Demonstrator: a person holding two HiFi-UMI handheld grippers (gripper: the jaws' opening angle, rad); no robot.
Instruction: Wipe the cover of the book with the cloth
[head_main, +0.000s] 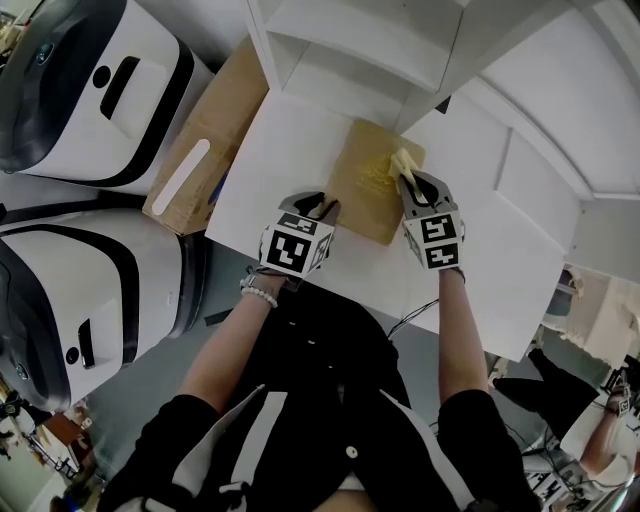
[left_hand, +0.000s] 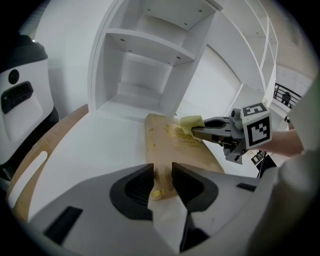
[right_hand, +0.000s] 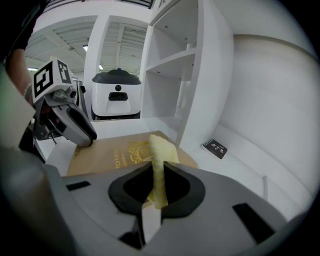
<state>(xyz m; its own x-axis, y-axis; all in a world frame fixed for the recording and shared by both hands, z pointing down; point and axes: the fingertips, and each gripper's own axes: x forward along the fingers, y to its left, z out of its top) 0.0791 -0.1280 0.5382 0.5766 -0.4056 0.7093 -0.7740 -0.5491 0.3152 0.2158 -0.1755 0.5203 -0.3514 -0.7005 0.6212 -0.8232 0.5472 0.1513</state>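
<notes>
The brown book (head_main: 372, 190) is pictured flat on the white table (head_main: 270, 150), near the shelf unit (head_main: 350, 50). A yellow cloth (head_main: 401, 160) is pinched on its far right corner by the right gripper (head_main: 410, 182). The jaws of the left gripper (head_main: 325, 207) are parted over the near left edge. A cardboard box (head_main: 215, 120) is seen left.

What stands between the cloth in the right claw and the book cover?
Nothing visible does. The cloth, pinched in the right claw, already lies on the book cover near its far edge. The left claw sits at the near corner, aside from the cloth.
</notes>
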